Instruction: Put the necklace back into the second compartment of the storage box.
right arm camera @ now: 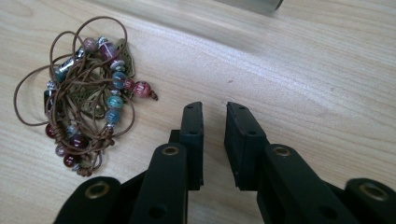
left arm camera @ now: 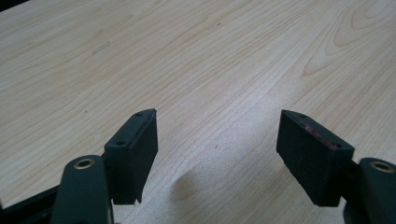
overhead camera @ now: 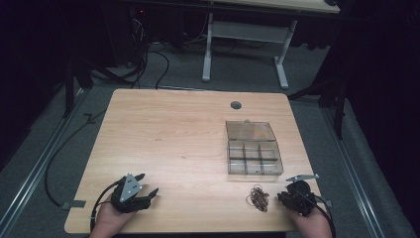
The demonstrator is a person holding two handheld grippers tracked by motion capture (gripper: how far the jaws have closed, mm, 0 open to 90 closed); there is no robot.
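Nearest the lens in the right gripper view, the right gripper [right arm camera: 214, 112] has its jaws drawn close, a narrow slit of bare desk [right arm camera: 303, 70] showing between the pads and nothing in them. Just to their left, apart from the pads, lies the necklace [right arm camera: 86, 93]: a tangle of brown cord strung with red, teal and silvery beads, heaped loosely on the wood. From above, that heap sits near the front edge, between the two hands and close beside the right one.

Left gripper [left arm camera: 217, 140] jaws stand wide apart and empty, over plain wood, well away from the cord.

Farther out, the box [overhead camera: 253, 153] of clear plastic sits behind the necklace with its lid thrown back; its compartments look empty.

By my reading the job is to get the necklace into the box, and it has barely started: the lid is open, but the necklace is not yet gripped, lifted or stowed.
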